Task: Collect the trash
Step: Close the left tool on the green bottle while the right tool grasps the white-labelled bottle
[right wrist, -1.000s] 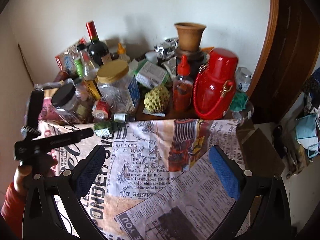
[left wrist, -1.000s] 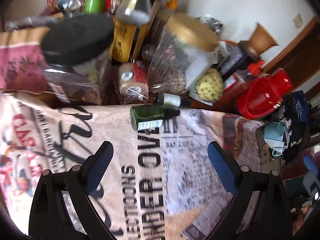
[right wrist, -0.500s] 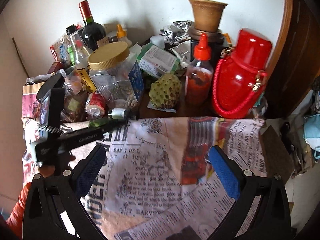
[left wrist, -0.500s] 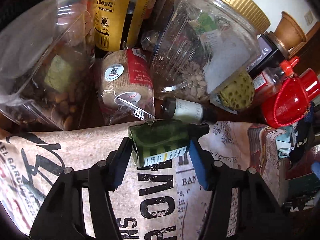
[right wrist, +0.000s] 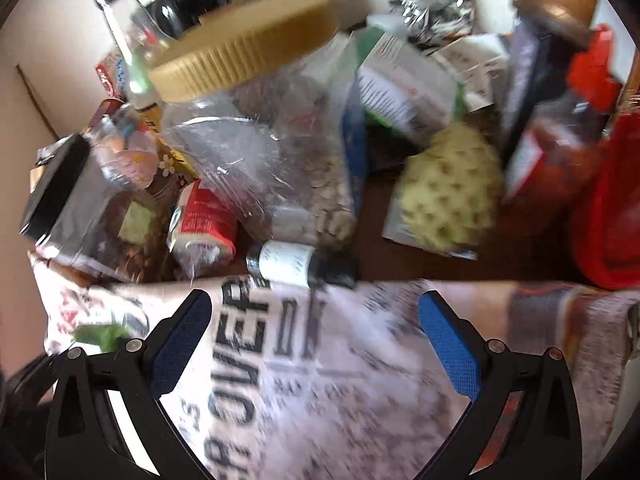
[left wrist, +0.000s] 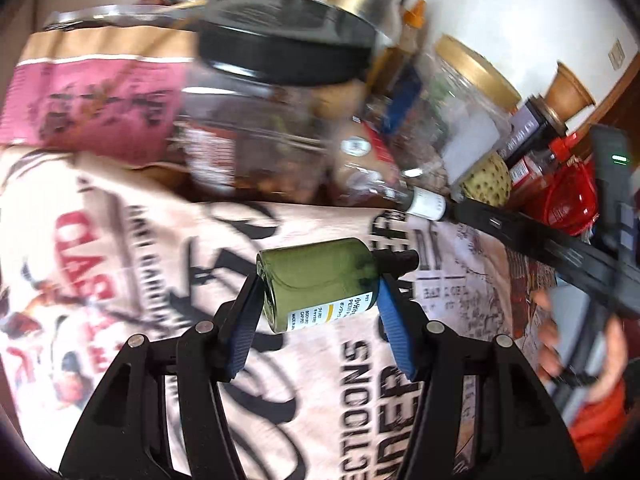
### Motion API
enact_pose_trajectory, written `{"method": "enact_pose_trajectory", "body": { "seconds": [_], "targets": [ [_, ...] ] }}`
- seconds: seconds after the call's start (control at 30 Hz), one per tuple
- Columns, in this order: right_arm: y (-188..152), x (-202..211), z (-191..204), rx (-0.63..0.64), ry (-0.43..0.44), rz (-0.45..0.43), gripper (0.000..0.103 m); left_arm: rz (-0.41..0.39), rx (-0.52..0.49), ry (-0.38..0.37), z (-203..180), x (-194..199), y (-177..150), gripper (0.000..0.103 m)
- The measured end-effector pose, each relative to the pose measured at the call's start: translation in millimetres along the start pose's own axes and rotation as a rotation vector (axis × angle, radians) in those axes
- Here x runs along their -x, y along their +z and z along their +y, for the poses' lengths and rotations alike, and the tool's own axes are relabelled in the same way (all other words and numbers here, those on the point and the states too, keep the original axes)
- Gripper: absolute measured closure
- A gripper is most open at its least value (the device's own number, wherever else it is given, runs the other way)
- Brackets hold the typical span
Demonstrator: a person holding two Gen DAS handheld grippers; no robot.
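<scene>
**Green bottle gripped and raised; second bottle ahead of the free hand-held gripper**

The left hand-held gripper [left wrist: 320, 304] is clamped on the small green bottle [left wrist: 318, 282], its blue pads pressing the bottle's base and shoulder. A second ago these jaws stood wide, with the bottle lying ahead of them on the newspaper-covered tabletop [left wrist: 160, 248]. The bottle now appears raised off the paper, crosswise between the pads, its black cap [left wrist: 396, 260] pointing to the gripper's right. Judged from this, the first piece of trash is secured and ready to be carried off; no bin shows in either view.

The right hand-held gripper [right wrist: 316, 336] has its jaws wide apart with nothing between them. Compared with a second ago, it sits much closer to the clutter. Directly ahead of it, just beyond its fingertips, lies a white-labelled dark bottle [right wrist: 296, 264] at the paper's far edge. This is probably the next item to collect. The gold-lidded jar [right wrist: 248, 52] stands behind that bottle.
</scene>
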State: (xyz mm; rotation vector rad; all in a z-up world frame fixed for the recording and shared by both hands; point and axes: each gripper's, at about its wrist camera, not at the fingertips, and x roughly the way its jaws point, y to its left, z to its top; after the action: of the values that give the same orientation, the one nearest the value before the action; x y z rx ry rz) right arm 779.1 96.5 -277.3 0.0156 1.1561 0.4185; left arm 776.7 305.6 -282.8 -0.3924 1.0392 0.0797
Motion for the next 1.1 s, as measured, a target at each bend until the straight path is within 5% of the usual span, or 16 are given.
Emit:
{"method": "enact_pose_trajectory", "body": {
  "seconds": [0.27,0.37,0.47,0.63,0.7,0.9,0.97,1.0,1.03,1.1],
  "targets": [
    [7,-42,8,-0.032,-0.068,0.038,0.002,-0.035,0.045,0.068,35,23,-4,0.046],
    [4,-45,11,-0.013,-0.080,0.028,0.013,-0.038,0.043,0.075,40,29,-3,0.046],
    [0,-39,20,0.017,-0.072,0.017,0.030,-0.043,0.041,0.074,42,33,-2,0.046],
    [-14,-18,31,0.072,-0.071,0.006,0.084,-0.073,0.038,0.074,33,46,2,0.046],
    [-21,-8,29,0.088,-0.062,0.013,0.092,-0.086,0.029,0.067,28,54,2,0.046],
    [-38,21,28,0.145,0.011,0.022,0.088,-0.115,0.002,0.056,10,65,-4,0.046],
    [-36,18,27,0.133,0.026,0.041,0.057,-0.111,-0.003,0.061,8,65,-9,0.046],
    [-33,16,26,0.118,0.022,0.037,0.032,-0.109,-0.003,0.063,7,65,-12,0.046],
    [-27,10,19,0.102,0.014,0.013,0.022,-0.106,-0.002,0.065,8,63,-14,0.046],
    [-22,5,21,0.078,0.007,-0.011,0.021,-0.103,0.003,0.068,10,62,-17,0.046]
  ]
}}
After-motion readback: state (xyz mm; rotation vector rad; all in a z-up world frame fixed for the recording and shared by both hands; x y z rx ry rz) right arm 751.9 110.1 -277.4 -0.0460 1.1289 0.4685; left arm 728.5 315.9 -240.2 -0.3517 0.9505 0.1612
